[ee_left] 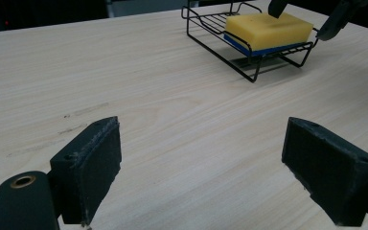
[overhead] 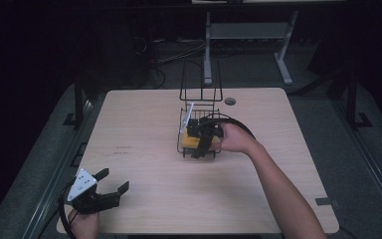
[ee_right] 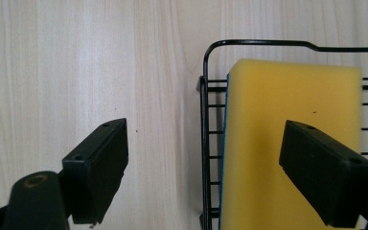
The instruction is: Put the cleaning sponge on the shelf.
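A pale wood-grain tabletop (overhead: 144,129) fills the middle of the high view. A black wire rack (overhead: 199,107) stands directly on it, just right of centre, towards the frame's upper half.

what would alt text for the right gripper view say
Looking straight down, the right gripper hangs with its two black jaws wide open: one above a yellow sponge with a blue underside lying in a black wire rack, the other above the bare light wooden table beside it. Nothing is between the jaws.
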